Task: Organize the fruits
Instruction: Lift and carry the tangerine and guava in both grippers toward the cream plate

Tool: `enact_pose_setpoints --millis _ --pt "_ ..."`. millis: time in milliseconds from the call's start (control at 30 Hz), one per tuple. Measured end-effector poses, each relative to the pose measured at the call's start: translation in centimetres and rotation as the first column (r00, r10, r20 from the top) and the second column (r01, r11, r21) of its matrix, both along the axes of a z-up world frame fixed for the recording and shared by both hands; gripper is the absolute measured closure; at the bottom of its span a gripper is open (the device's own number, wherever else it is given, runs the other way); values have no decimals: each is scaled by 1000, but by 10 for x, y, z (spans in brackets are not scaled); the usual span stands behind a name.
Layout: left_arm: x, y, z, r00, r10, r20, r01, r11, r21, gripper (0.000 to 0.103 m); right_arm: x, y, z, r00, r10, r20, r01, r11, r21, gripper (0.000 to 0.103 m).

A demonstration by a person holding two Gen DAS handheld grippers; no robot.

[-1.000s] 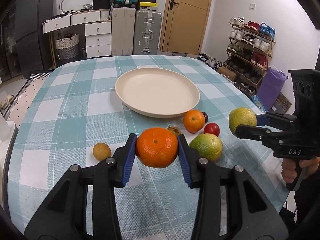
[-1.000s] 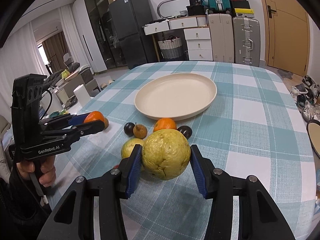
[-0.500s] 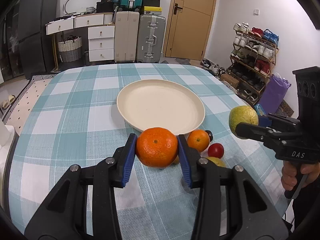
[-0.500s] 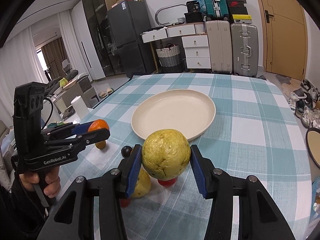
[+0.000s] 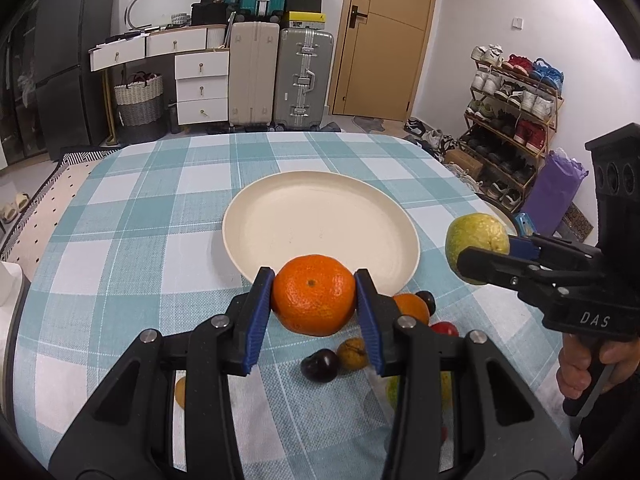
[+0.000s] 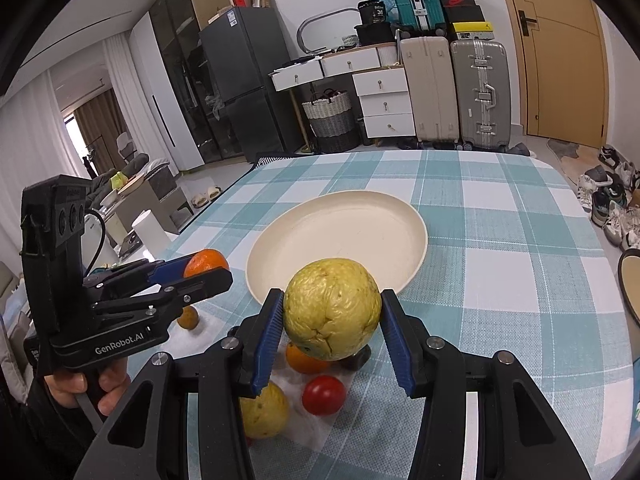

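Your left hand-held gripper (image 5: 314, 296) clamps the orange (image 5: 313, 294), right hand-held gripper (image 6: 332, 316) clamps the guava (image 6: 332, 308), both just short of the plate (image 5: 320, 200). Release early and they'll roll onto the tabletop (image 5: 120, 240) fruits.

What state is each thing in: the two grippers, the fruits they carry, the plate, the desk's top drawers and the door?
Left gripper: shut on the orange.
Orange: held above the table.
Right gripper: shut on the guava.
Guava: held aloft.
Plate: empty.
Top drawers: pulled open.
Door: closed.
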State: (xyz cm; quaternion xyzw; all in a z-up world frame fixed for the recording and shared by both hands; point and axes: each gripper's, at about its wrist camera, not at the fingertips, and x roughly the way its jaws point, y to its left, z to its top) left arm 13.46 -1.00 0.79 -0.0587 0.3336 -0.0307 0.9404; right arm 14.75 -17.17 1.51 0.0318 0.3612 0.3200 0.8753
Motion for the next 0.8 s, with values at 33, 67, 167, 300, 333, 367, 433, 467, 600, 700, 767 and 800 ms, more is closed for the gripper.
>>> enact_pose_setpoints --millis 33,67,167,300,333,367,433,467,600,700,767,800 --pt "3 -1 -1 1000 0 -1 0 1000 4 65 3 0 -1 1000 0 -5 0 1000 2 54" --pt "6 -2 -1 1000 -1 -2 1 1000 11 65 5 1 -2 1000 0 -11 0 1000 1 54" --pt "14 -2 -1 1000 0 0 0 1000 15 65 12 4 -6 1000 2 -23 -2 1000 -7 54" --pt "23 2 -2 1000 12 2 -12 1000 6 65 22 9 -9 1000 0 -30 -1 1000 -17 54" --pt "25 3 -3 1000 13 3 -13 1000 5 65 24 10 -10 999 0 -33 0 1000 -15 54" --pt "27 4 -3 1000 15 1 -15 1000 7 65 27 11 -11 999 -2 -39 2 1000 -12 54" --pt "32 7 -5 1000 20 -3 -20 1000 5 65 32 14 -13 999 -2 -45 2 1000 -10 54" --pt "35 8 -6 1000 20 -6 -20 1000 2 65 34 16 -14 999 -2 -45 1 1000 -12 54" --pt "46 10 -15 999 21 -25 -21 1000 3 65 43 23 -22 998 4 -63 -5 1000 -27 54" --pt "52 11 -20 999 25 -33 -24 1000 9 65 47 26 -25 998 8 -68 -11 999 -36 54" --pt "55 12 -23 999 25 -38 -25 1000 -1 65 51 28 -28 997 6 -73 -10 999 -47 54" --pt "58 12 -25 999 25 -40 -25 1000 -3 65 53 28 -30 997 6 -76 -10 999 -49 54"
